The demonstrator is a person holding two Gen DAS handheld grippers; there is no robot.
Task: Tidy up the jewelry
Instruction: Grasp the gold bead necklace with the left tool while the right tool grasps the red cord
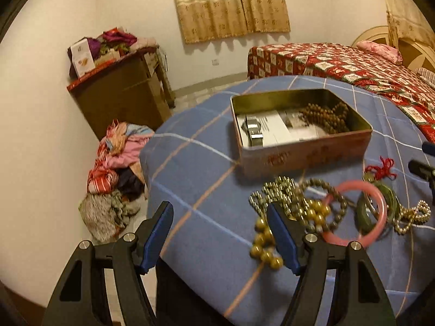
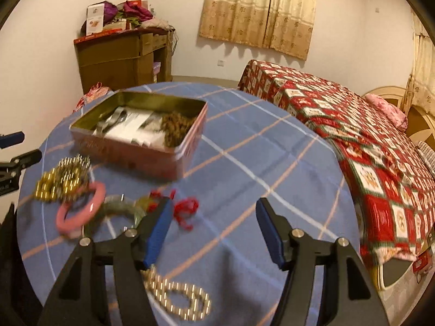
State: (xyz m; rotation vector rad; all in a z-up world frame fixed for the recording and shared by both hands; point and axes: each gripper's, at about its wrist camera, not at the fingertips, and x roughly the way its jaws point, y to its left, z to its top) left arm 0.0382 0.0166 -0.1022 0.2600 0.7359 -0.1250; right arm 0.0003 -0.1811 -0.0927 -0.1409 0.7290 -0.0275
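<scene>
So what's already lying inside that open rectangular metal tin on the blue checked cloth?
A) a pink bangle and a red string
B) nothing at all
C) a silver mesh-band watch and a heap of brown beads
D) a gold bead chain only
C: in the left wrist view the open rectangular metal tin holds a silver mesh-band watch at one end and a heap of brown beads at the other.

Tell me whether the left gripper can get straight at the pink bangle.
Probably yes. The left gripper is open and empty, and the pink bangle lies just beyond its right finger on the blue checked cloth. Bead strands tangled through it may come along.
</scene>
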